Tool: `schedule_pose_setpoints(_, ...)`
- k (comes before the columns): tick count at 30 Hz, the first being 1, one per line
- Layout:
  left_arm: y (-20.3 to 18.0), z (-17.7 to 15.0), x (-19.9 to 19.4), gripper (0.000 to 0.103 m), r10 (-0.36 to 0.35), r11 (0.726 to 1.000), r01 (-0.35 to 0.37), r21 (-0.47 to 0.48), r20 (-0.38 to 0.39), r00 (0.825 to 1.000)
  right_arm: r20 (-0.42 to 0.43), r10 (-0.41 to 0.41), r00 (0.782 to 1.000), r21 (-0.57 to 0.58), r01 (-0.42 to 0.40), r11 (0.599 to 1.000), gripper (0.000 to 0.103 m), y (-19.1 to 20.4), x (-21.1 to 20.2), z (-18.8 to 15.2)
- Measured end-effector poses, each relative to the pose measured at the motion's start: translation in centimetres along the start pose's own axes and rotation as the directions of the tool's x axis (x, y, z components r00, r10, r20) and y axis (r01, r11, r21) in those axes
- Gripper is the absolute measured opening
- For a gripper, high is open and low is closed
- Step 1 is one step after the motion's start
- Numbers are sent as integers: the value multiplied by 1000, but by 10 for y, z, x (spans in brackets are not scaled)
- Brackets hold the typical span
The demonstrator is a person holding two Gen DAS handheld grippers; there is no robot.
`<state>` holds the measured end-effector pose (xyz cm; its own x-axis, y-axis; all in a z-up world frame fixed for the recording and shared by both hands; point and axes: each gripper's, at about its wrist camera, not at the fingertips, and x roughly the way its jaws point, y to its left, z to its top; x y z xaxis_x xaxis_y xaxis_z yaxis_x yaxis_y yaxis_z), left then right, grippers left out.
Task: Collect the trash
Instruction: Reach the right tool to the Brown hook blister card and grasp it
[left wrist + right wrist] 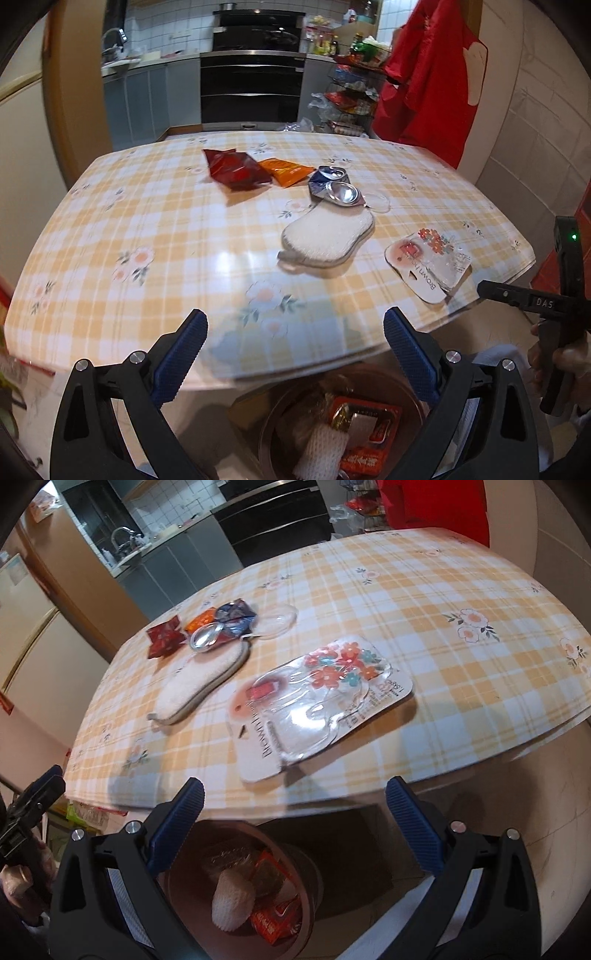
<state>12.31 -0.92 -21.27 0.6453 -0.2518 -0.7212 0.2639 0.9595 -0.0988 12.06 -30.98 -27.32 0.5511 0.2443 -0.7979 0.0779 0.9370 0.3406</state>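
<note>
- Both grippers hung past the table's near edge, jaws spread wide and empty: left gripper (295,343); right gripper (295,808).
- Trash bin (310,897) stood on the floor below them, already holding wrappers.
- Blister pack (317,701) lay at the table (480,572) edge; sponge (328,236), crushed can (332,184) and two wrappers (236,168) sat mid-table; bare cloth lay all around.

Yellow-checked floral tablecloth (166,229), dark red wrapper (232,170), orange wrapper (286,170)

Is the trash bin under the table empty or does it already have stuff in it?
Not empty. The trash bin already holds a white foam net and red wrappers.
</note>
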Motion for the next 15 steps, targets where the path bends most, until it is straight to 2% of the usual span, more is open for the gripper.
schedule_pose_setpoints(3,-4,7,14,94,-7,1000,7,9,-11,1000,8,-8,1000,34,8,999,97,-6,11,9)
schedule_pose_setpoints(6,-5,11,28,94,-17,1000,17,10,-26,1000,-14,47,999,120,-45,992,97,-14,23,15)
schedule_pose_setpoints(9,-4,13,38,94,-28,1000,28,0,-34,999,-41,70,997,164,-62,985,97,-14,34,19)
schedule_pose_setpoints(15,2,16,52,94,-36,999,35,-16,-38,999,-83,1,997,221,17,975,97,-16,59,46)
